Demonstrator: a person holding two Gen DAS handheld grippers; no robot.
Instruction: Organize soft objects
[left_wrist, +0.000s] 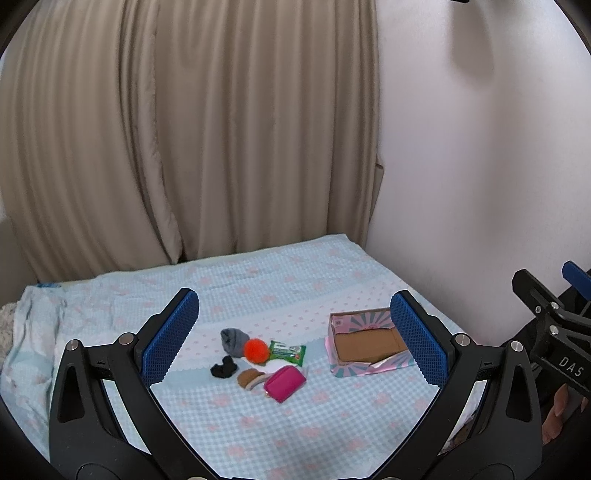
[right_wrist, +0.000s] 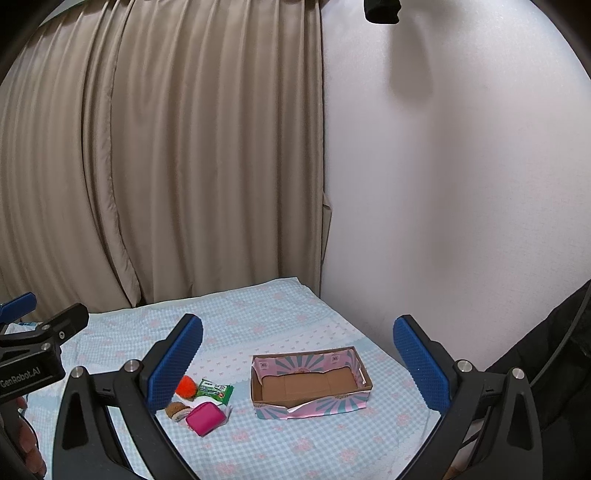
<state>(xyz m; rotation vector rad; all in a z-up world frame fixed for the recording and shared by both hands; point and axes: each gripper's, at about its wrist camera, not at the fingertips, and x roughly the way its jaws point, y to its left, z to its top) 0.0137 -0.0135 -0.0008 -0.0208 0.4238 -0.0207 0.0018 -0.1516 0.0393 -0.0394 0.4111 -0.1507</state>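
A small heap of soft items lies on the bed: a grey sock (left_wrist: 233, 339), an orange pom-pom (left_wrist: 255, 349), a green wipes packet (left_wrist: 288, 352), a black sock (left_wrist: 224, 367), a brown plush (left_wrist: 248, 377) and a pink pouch (left_wrist: 283, 383). To their right stands an empty pink-and-teal cardboard box (left_wrist: 364, 343). My left gripper (left_wrist: 293, 338) hovers open above and short of the heap. My right gripper (right_wrist: 297, 363) is open too, held above the box (right_wrist: 310, 384), with the pink pouch (right_wrist: 205, 417), pom-pom (right_wrist: 185, 386) and packet (right_wrist: 216, 390) lower left.
The bed has a light blue checked sheet (left_wrist: 258, 435), rumpled at the left. Beige curtains (left_wrist: 184, 129) hang behind it and a white wall (left_wrist: 480, 184) runs along its right side. The right gripper's body (left_wrist: 554, 332) shows at the left view's right edge.
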